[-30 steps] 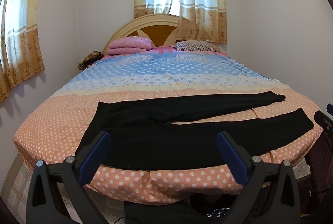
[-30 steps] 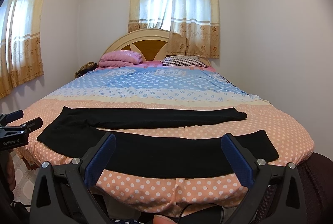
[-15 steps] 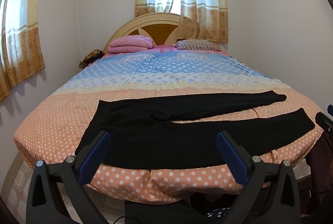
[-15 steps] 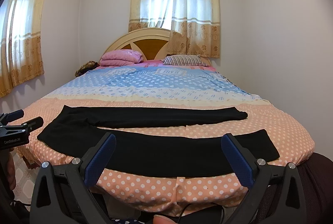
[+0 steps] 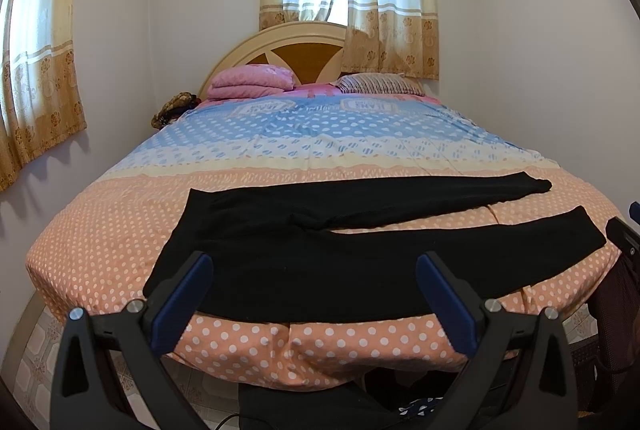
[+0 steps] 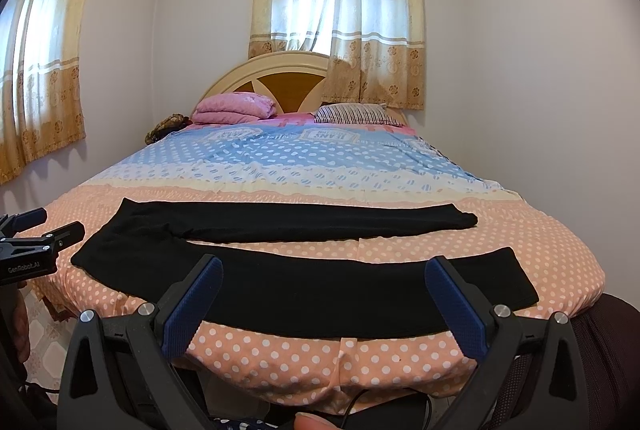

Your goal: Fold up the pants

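Black pants [image 5: 320, 262] lie flat across the foot of the bed, waistband to the left, both legs spread apart and running right; they also show in the right wrist view [image 6: 304, 286]. My left gripper [image 5: 314, 270] is open and empty, held in front of the bed edge before the waist and upper near leg. My right gripper [image 6: 324, 278] is open and empty, held before the middle of the near leg. The left gripper's tip [image 6: 44, 242] also shows at the left edge of the right wrist view.
The bed [image 5: 100, 242] has a polka-dot peach and blue cover. Pink folded bedding [image 5: 250, 82] and a striped pillow [image 5: 378, 84] lie by the headboard. Walls stand close on both sides. Tiled floor [image 5: 36, 362] shows at lower left.
Both views have shifted very slightly; the pants lie as before and both grippers stay open.
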Available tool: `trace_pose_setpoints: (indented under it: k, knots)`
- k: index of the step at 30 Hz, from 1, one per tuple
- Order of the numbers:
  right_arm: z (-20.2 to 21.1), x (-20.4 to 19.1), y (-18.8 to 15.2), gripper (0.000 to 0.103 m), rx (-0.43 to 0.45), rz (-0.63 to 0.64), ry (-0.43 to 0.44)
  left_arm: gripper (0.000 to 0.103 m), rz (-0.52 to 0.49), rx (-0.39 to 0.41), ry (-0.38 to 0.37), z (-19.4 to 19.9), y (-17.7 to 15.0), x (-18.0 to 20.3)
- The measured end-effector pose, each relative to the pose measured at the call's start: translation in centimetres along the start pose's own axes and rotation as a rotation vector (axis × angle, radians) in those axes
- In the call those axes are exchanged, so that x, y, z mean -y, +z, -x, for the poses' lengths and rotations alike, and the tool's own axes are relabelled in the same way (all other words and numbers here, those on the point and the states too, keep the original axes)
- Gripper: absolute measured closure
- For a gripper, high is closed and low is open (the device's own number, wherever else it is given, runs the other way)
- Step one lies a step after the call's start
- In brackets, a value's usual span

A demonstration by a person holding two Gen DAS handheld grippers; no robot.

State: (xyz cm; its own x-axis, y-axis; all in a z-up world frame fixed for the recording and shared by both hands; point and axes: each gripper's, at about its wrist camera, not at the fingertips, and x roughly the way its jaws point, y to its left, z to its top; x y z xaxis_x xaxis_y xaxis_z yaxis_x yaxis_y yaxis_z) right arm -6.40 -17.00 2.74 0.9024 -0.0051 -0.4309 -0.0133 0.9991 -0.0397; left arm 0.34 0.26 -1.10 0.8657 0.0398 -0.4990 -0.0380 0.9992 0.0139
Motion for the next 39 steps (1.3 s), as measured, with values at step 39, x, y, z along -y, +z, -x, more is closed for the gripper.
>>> trace_pose_setpoints:
  k: [39]
  knots:
    - [-8.1,4.8,-0.6,0.001,-0.088,0.025,-0.008,0.0,0.034,-0.044,0.206,-10.4,3.2,-11.8]
